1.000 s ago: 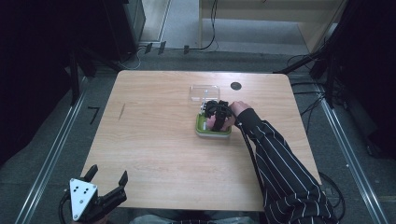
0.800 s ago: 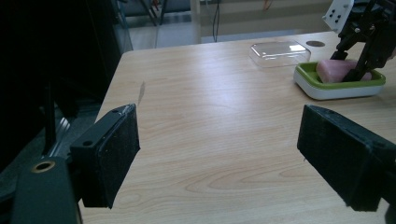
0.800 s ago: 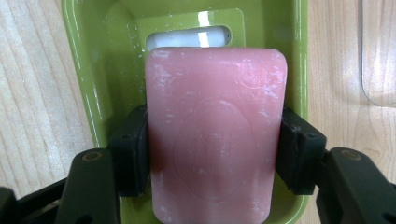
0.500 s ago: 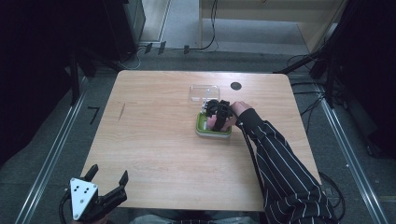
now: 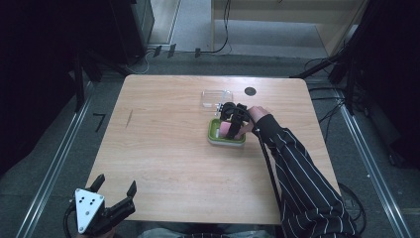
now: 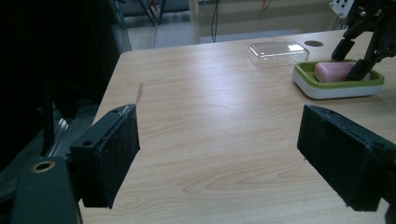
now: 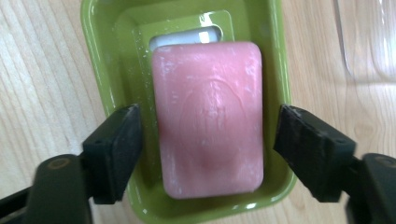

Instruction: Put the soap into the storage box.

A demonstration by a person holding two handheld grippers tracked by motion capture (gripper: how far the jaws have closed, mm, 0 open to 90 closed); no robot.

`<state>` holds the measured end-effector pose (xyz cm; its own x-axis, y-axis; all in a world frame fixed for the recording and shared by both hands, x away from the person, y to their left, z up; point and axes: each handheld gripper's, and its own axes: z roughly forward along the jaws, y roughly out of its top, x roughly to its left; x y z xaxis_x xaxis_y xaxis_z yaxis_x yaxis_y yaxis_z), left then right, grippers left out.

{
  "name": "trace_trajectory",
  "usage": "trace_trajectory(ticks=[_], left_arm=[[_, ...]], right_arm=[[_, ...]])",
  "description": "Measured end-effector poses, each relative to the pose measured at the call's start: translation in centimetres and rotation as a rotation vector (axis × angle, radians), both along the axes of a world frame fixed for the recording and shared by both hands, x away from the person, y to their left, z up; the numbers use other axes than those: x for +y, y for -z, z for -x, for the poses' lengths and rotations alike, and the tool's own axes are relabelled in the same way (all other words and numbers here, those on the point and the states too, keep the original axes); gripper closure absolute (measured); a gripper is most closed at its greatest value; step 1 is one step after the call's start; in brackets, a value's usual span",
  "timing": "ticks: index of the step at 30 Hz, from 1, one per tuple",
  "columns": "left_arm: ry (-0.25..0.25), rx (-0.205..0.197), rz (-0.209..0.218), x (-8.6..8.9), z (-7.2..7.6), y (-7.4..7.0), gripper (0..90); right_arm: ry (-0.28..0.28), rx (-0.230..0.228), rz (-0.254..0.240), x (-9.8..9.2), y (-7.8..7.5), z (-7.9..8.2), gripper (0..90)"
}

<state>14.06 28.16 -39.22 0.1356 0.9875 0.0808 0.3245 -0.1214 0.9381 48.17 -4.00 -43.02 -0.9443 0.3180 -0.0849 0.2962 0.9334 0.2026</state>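
Release step, by the look of it: pink soap bar [image 7: 208,119] lying flat in the green soap dish [image 7: 95,56], right gripper [image 7: 205,154] poised over it with jaws spread to either side and a gap showing between each pad and the bar. Jaws just been opening, bar between them but not pinched. Dish toward the far right of the wooden table [image 5: 163,148] in the high view, right gripper [image 5: 233,121] directly above it. Clear plastic lid [image 5: 217,98] just beyond the dish, apart from it, resting on the wood. Left gripper [image 5: 115,192] parked off the near left corner of the table, jaws wide and empty, well apart from the dish; seen from its own camera, soap [image 6: 335,71] and dish [image 6: 337,87] far across the table beside the lid [image 6: 277,53].

Next move, judged from this: lift straight up so neither pad drags the bar or tips the dish, then probably over to the lid. Lid grip likely to call for a light, centred pinch on slick, thin plastic, and a level carry to seat it squarely on the dish rim.
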Motion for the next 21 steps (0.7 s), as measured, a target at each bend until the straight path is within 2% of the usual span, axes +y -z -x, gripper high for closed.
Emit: trace_trajectory(ticks=[4,13,19,21], left_arm=[[0.003,-0.002,0.002,-0.1,-0.1,0.0,13.3],[0.016,-0.002,0.0,-0.2,-0.4,0.0,13.4],[0.022,-0.004,0.003,-0.3,-0.5,0.0,13.4],[0.025,-0.002,0.002,-0.4,-0.6,0.0,13.3]], right_arm=[[0.037,0.01,-0.013,-0.2,-0.6,0.4,14.5],[0.109,0.039,-0.014,-1.3,-1.2,1.5,10.0],[0.164,0.033,0.004,-2.2,-1.4,2.5,7.3],[0.192,0.029,-0.006,-2.5,-1.4,2.8,7.2]])
